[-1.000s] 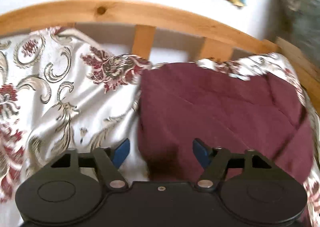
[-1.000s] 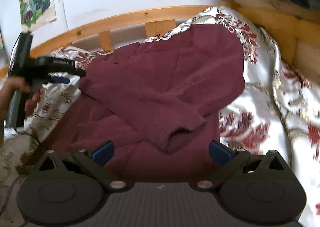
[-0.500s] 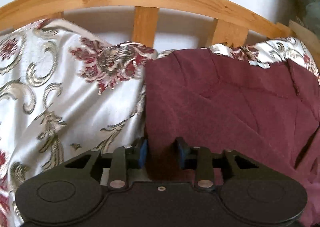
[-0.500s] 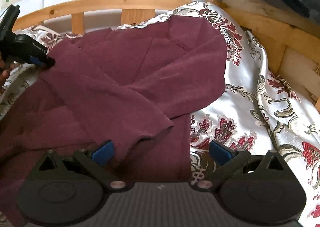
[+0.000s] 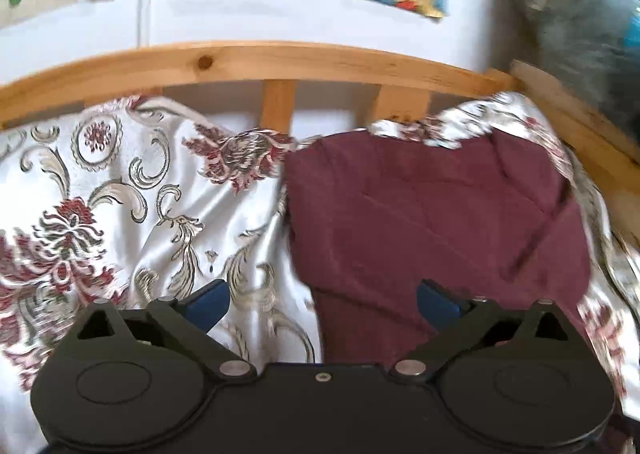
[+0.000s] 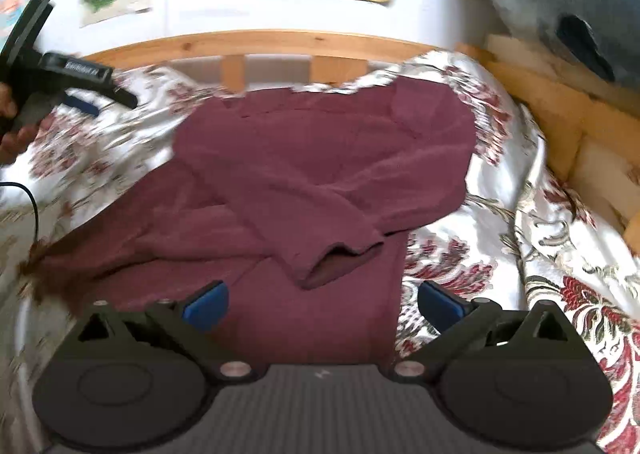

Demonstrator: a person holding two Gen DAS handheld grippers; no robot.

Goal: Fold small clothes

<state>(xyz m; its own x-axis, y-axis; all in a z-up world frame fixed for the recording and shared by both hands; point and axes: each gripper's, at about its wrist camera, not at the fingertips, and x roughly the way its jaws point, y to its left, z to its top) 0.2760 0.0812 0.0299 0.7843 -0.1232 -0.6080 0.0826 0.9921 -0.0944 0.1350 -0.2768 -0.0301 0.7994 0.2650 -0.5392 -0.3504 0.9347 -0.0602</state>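
The left hand-held gripper [image 5: 322, 304] has its blue pads spread wide, its jaws having just been opening, and nothing is pinched between them: the left pad hangs over the patterned bedspread [image 5: 120, 190] while the right pad hangs over the near-left edge of the maroon sweater [image 5: 432, 222], whose left border runs up between the two pads. From this gripper the sweater lies ahead and to the right, spread flat on the bed, with the wooden headboard rail [image 5: 248, 60] beyond it and the white wall behind that. The right hand-held gripper [image 6: 322, 304] also stands apart and grips nothing; its left pad sits above the sweater's lower body and its right pad above the bedspread just past the sweater's right edge. Straight ahead of it one sleeve [image 6: 320, 230] is folded across the chest, its open cuff pointing back toward the gripper. Far ahead and to its left, the left hand-held gripper shows as a black tool raised clear above the bedspread beside the sweater's far-left corner, a person's hand [image 6: 12, 122] wrapped around its handle. To the right of the right gripper the bedspread bunches against a wooden side rail [image 6: 552, 110]
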